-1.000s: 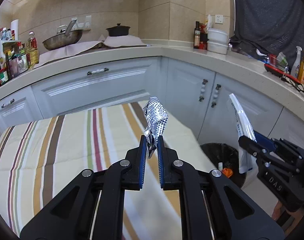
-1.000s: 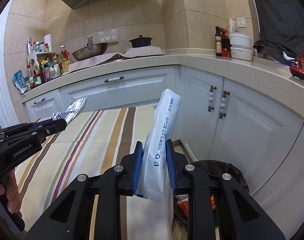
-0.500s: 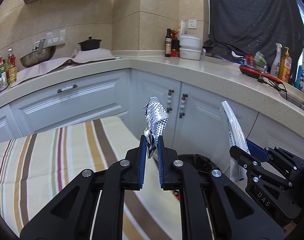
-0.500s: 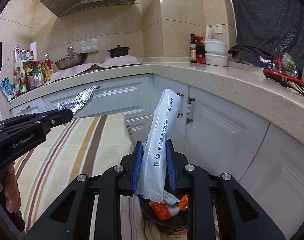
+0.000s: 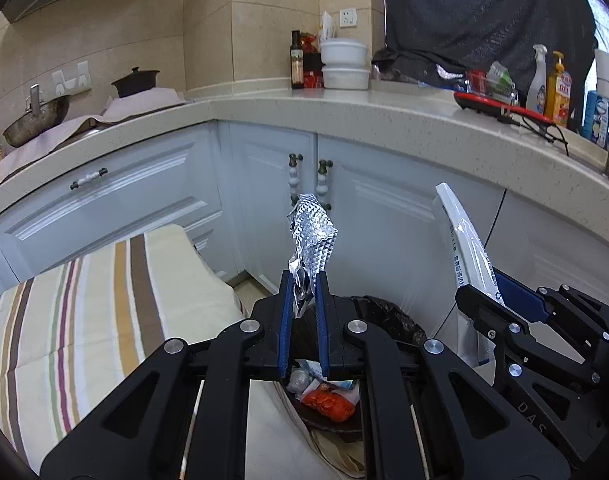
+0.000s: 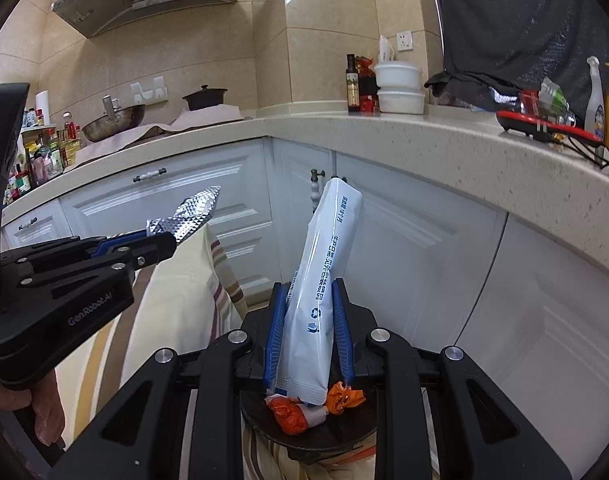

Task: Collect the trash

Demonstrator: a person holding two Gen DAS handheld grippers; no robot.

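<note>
My left gripper [image 5: 304,282] is shut on a crumpled silver foil wrapper [image 5: 312,236], which sticks up above the fingers. It also shows in the right wrist view [image 6: 192,214]. My right gripper [image 6: 309,288] is shut on a long white plastic pouch with blue print [image 6: 324,264], also seen in the left wrist view [image 5: 466,256]. Both grippers hover over a black-lined trash bin [image 5: 388,320] on the floor. The bin holds orange wrappers [image 6: 290,416] and other scraps.
The striped tablecloth table [image 5: 104,312] ends just left of the bin. White corner cabinets [image 5: 368,216] stand right behind the bin, under a speckled countertop [image 5: 384,116] carrying bottles, bowls and a wok.
Both grippers have moved right, off the striped table and out over the trash bin, still holding the foil and the pouch. The bin's contents now show below the fingers.
</note>
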